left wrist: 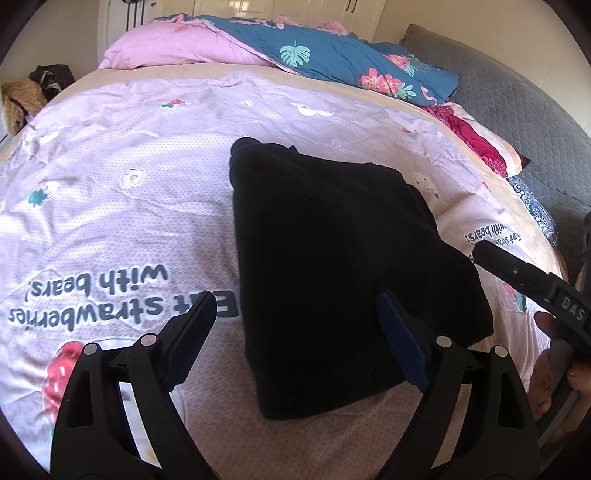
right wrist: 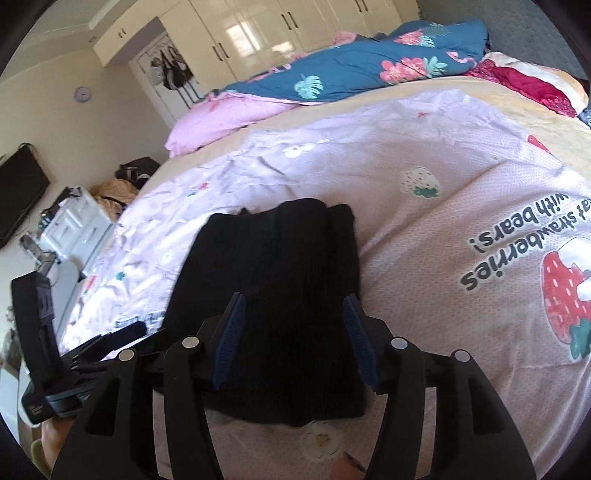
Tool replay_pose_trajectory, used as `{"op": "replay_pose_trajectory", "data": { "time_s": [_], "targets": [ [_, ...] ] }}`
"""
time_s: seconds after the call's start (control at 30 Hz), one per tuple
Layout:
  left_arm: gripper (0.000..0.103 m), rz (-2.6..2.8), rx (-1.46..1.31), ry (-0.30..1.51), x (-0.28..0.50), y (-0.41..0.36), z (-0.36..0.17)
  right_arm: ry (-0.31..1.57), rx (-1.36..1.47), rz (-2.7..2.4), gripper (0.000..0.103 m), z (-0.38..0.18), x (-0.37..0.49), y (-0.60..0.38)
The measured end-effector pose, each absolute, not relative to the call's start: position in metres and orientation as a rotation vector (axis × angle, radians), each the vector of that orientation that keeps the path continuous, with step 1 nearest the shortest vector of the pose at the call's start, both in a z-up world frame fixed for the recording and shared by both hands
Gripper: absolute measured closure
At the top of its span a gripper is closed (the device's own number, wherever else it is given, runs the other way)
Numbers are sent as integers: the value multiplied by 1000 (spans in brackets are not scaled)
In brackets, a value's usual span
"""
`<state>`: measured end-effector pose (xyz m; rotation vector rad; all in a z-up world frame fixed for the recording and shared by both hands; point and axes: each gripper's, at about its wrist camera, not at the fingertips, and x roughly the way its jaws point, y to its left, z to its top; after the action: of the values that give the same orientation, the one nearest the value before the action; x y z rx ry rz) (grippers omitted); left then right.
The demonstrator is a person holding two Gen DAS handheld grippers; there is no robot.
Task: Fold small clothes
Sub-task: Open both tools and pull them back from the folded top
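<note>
A black garment (left wrist: 332, 266) lies folded into a rough rectangle on the pink printed bedsheet (left wrist: 110, 206). My left gripper (left wrist: 299, 306) is open, held above the garment's near left edge, with nothing between its pads. In the right wrist view the same garment (right wrist: 273, 280) lies straight ahead. My right gripper (right wrist: 293, 306) is open over the garment's near end and empty. A finger of the right gripper (left wrist: 517, 275) shows at the right edge of the left wrist view. The left gripper (right wrist: 92, 347) shows at the lower left of the right wrist view.
A pink pillow (left wrist: 177, 48) and a blue floral duvet (left wrist: 351, 62) lie at the bed's far end. Red cloth (left wrist: 476, 136) sits at the far right edge by a grey headboard (left wrist: 517, 110). White drawers (right wrist: 74, 225), a TV (right wrist: 18, 192) and wardrobes (right wrist: 258, 29) stand beyond the bed.
</note>
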<state>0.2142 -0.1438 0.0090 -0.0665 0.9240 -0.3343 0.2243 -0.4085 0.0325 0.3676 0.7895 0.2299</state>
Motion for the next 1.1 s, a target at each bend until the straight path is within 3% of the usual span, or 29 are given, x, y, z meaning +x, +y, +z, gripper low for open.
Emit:
{"op": "replay_pose_trajectory", "data": {
  "time_s": [0.4, 0.6, 0.7, 0.8, 0.87, 1.1],
  "targets": [
    [22, -310, -62, 907, 199, -127, 25, 909, 203, 47, 46, -10, 218, -401],
    [21, -301, -65, 894, 192, -119, 35, 851, 211, 15, 36, 0, 201, -405],
    [15, -298, -66, 889, 189, -118, 38, 821, 211, -18, 29, 7, 189, -408],
    [13, -299, -63, 876, 184, -117, 43, 780, 231, -30, 19, 17, 177, -411],
    [9, -296, -67, 870, 181, -116, 47, 749, 243, -25, 8, 26, 168, -411],
    [9, -278, -76, 840, 170, -110, 61, 683, 228, -18, 4, 53, 143, -405]
  ]
}}
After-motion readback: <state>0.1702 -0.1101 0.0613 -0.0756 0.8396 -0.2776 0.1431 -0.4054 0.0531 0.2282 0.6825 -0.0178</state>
